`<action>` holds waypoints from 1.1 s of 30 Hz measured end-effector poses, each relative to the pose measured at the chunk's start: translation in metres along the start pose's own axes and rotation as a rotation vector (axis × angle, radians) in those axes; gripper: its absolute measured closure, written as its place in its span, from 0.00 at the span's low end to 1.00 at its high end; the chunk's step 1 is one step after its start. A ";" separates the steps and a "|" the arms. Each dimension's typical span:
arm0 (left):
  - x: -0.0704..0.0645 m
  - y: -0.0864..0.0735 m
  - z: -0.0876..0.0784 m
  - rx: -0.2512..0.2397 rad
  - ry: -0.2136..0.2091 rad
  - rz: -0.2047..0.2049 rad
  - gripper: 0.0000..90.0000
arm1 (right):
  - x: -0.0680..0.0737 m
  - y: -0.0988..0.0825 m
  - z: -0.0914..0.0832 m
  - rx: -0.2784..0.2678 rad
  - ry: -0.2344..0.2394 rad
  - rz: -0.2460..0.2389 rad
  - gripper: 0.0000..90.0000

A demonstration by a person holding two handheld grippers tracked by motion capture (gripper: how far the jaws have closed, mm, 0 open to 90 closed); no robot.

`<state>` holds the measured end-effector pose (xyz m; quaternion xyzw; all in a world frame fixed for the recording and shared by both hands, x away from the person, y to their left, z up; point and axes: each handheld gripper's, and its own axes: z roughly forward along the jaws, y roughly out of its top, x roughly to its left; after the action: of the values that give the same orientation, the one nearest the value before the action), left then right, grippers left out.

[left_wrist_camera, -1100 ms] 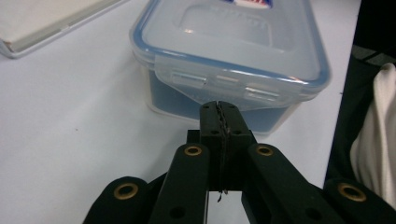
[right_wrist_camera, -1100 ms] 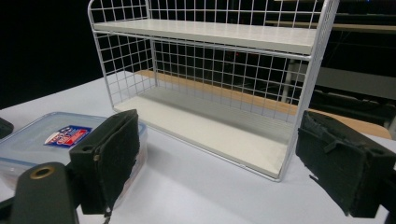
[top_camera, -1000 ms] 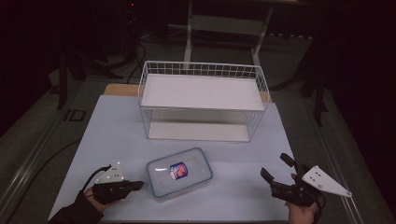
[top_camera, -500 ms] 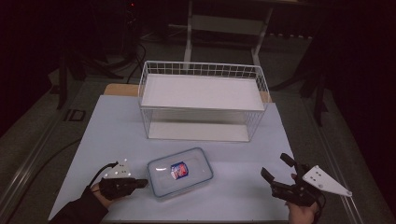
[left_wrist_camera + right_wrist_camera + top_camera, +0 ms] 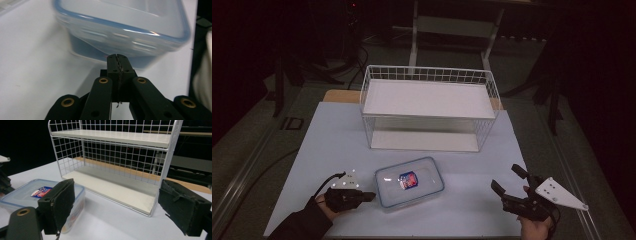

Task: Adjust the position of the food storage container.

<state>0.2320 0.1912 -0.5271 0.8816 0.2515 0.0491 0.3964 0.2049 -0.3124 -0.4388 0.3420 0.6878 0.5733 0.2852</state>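
Table (image 5: 337, 135): I see a big pale table. Everything sits on it.

Wire shelf (image 5: 427, 97): This white rack stands at the far side of the table, well behind the box. It has a top board and a bottom board, both bare.

Box (image 5: 409, 182): The clear box with the blue-edged lid lies flat in front of the wire shelf, on my side of the table. Its long side runs left to right, a bit slanted. A small red and blue sticker sits on the lid.

Right claw (image 5: 512, 187): It is spread wide, with nothing in it. It sits well off to the right of the box, pointing toward the wire shelf.

Left claw (image 5: 368, 196): It is pressed tight together, with nothing between the jaws. Its tip points right at the box's left short end, just beside it. I cannot tell if it touches.

Which way: The box lies straight ahead of my left claw, much nearer to it than to the right claw. I think a push or grab comes from the left.

Change: A second ago my left claw was farther from the box. It has crept in. The right claw and the box have stayed put.
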 end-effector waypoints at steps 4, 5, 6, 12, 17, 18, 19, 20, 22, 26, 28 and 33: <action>-0.016 -0.002 -0.001 0.020 -0.058 0.001 1.00 | 0.001 0.000 -0.001 0.000 -0.001 -0.005 0.15; -0.021 -0.002 -0.001 0.022 -0.065 0.006 1.00 | 0.000 0.000 -0.001 -0.003 -0.001 -0.006 0.15; -0.025 -0.001 0.000 0.020 -0.079 -0.002 1.00 | 0.000 0.000 -0.001 -0.001 -0.003 -0.001 0.15; -0.037 0.005 0.014 0.028 -0.137 0.004 0.99 | 0.001 0.000 0.001 0.002 0.000 -0.004 0.15; -0.039 0.009 0.024 0.028 -0.121 0.009 0.99 | 0.000 0.000 0.000 0.000 -0.001 0.004 0.15; -0.038 0.009 0.025 0.028 -0.125 0.002 0.99 | -0.001 0.000 0.000 0.001 -0.001 0.004 0.15; -0.038 0.010 0.026 0.033 -0.122 0.007 0.99 | -0.001 0.000 0.000 0.002 0.000 0.004 0.15; -0.039 0.010 0.027 0.040 -0.111 0.013 0.99 | -0.001 0.000 0.000 0.002 0.000 0.002 0.15; -0.039 0.011 0.029 0.046 -0.104 0.014 0.99 | 0.000 0.000 0.000 0.001 0.001 -0.002 0.15; -0.032 0.012 0.027 0.036 -0.067 -0.019 0.99 | 0.000 0.000 0.000 0.002 0.002 0.001 0.15; -0.027 0.013 0.026 0.029 -0.059 -0.027 0.99 | -0.001 0.000 0.000 0.003 0.002 0.001 0.15; -0.018 0.017 0.027 0.026 -0.022 -0.041 0.99 | -0.001 -0.001 0.001 0.004 0.005 0.004 0.15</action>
<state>0.2314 0.1548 -0.5310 0.8818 0.2658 0.0281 0.3885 0.2060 -0.3131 -0.4395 0.3425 0.6891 0.5731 0.2818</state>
